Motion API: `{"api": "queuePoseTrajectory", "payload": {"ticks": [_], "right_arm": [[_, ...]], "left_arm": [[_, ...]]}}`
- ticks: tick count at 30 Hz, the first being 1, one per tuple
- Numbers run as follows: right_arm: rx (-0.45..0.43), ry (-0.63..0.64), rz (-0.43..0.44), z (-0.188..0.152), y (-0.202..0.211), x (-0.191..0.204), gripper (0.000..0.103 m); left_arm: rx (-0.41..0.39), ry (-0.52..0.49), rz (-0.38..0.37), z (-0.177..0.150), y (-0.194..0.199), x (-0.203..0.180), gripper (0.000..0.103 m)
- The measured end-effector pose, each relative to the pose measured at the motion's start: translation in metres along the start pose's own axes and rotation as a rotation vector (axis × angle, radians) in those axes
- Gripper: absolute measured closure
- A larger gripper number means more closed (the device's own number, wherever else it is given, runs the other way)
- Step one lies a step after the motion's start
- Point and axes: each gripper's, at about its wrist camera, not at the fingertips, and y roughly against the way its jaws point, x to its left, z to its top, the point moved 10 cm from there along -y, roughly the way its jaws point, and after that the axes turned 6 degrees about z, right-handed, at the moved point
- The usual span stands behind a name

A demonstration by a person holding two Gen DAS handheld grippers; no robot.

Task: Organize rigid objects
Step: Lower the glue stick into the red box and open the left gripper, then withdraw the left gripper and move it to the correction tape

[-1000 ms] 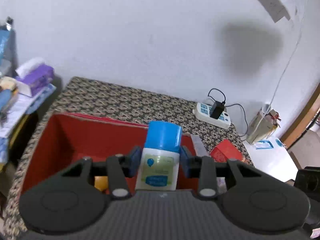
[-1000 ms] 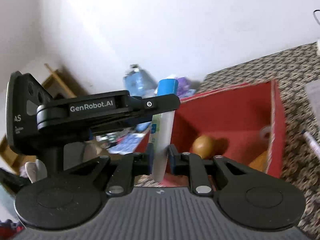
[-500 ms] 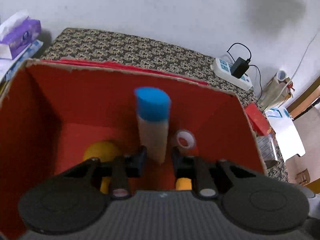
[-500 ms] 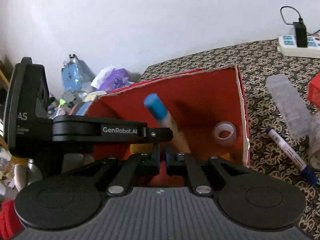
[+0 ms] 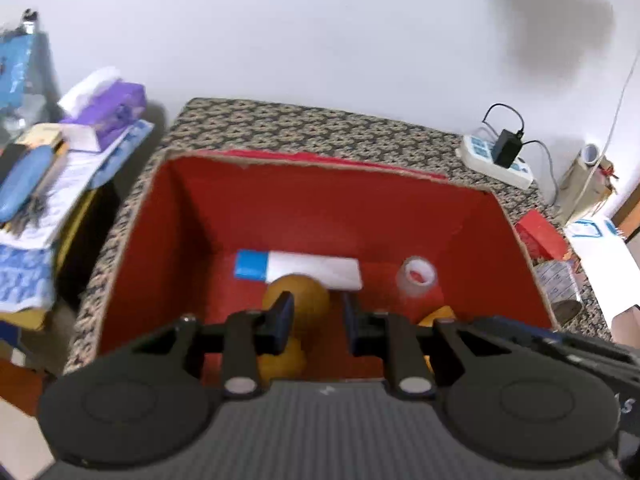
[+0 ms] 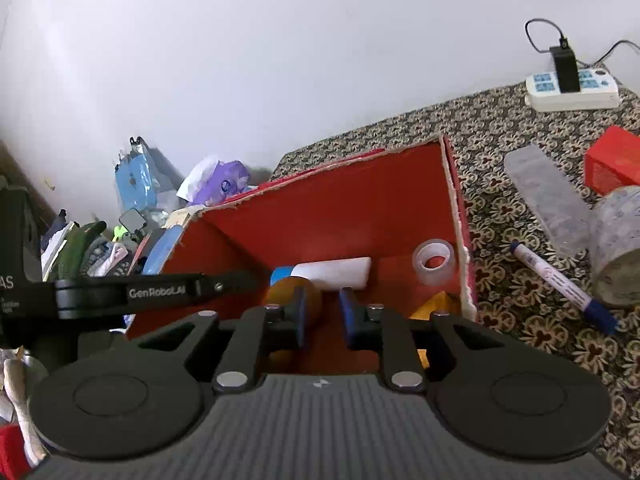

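A white bottle with a blue cap (image 5: pixel 312 268) (image 6: pixel 336 272) lies flat on the floor of the red cardboard box (image 5: pixel 320 158) (image 6: pixel 456 200), free of both grippers. A brownish ball (image 5: pixel 308 292) (image 6: pixel 280 292), a clear tape roll (image 5: pixel 404 284) (image 6: pixel 418 264) and a yellow item (image 5: pixel 440 316) share the box floor. My left gripper (image 5: pixel 316 316) hangs over the box's near side, jaws apart with nothing between them. My right gripper (image 6: pixel 322 312) points into the box beside it; its jaws are opening a little and hold nothing. The left gripper (image 6: pixel 256 278) shows side-on in the right wrist view.
On the patterned cloth right of the box lie a blue-capped marker (image 6: pixel 560 284), a clear plastic case (image 6: pixel 548 200), a small red box (image 6: pixel 612 160) and a cloudy jar (image 6: pixel 620 240). A power strip (image 6: pixel 572 88) sits by the wall. A tissue box (image 5: pixel 108 108) and clutter lie left.
The bottle stood between the jaws a second ago and tilted over the box half a second ago; now it lies flat inside. The left jaws have narrowed and the right jaws have parted slightly.
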Motion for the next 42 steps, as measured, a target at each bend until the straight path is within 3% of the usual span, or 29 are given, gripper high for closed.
{"api": "queuePoseTrajectory", "payload": {"ticks": [4, 6, 10, 14, 18, 28, 34, 42], "right_arm": [[-0.004, 0.035, -0.002, -0.004, 0.013, 0.005, 0.099], [-0.006, 0.05, -0.005, -0.006, 0.019, 0.006, 0.099], [-0.017, 0.085, -0.016, -0.009, 0.033, 0.009, 0.095], [-0.024, 0.133, -0.006, -0.011, 0.045, 0.015, 0.095], [-0.018, 0.145, 0.023, -0.014, 0.054, 0.019, 0.095], [0.056, 0.129, 0.072, -0.04, 0.061, 0.018, 0.094], [0.102, 0.111, 0.081, -0.058, 0.06, 0.017, 0.086], [0.152, 0.074, 0.022, -0.081, 0.05, 0.015, 0.083]], "left_arm": [[-0.009, -0.019, 0.081, -0.009, 0.015, 0.0, 0.077], [-0.02, -0.027, 0.125, -0.011, 0.023, -0.001, 0.054], [-0.057, -0.042, 0.197, -0.016, 0.042, -0.005, 0.043], [-0.076, -0.041, 0.235, -0.023, 0.06, -0.01, 0.022], [-0.098, -0.038, 0.279, -0.031, 0.075, -0.016, 0.009], [-0.035, 0.022, 0.348, -0.067, 0.084, -0.016, 0.006], [0.01, 0.039, 0.377, -0.09, 0.082, -0.01, 0.006], [0.055, 0.019, 0.383, -0.108, 0.071, 0.001, 0.005]]}}
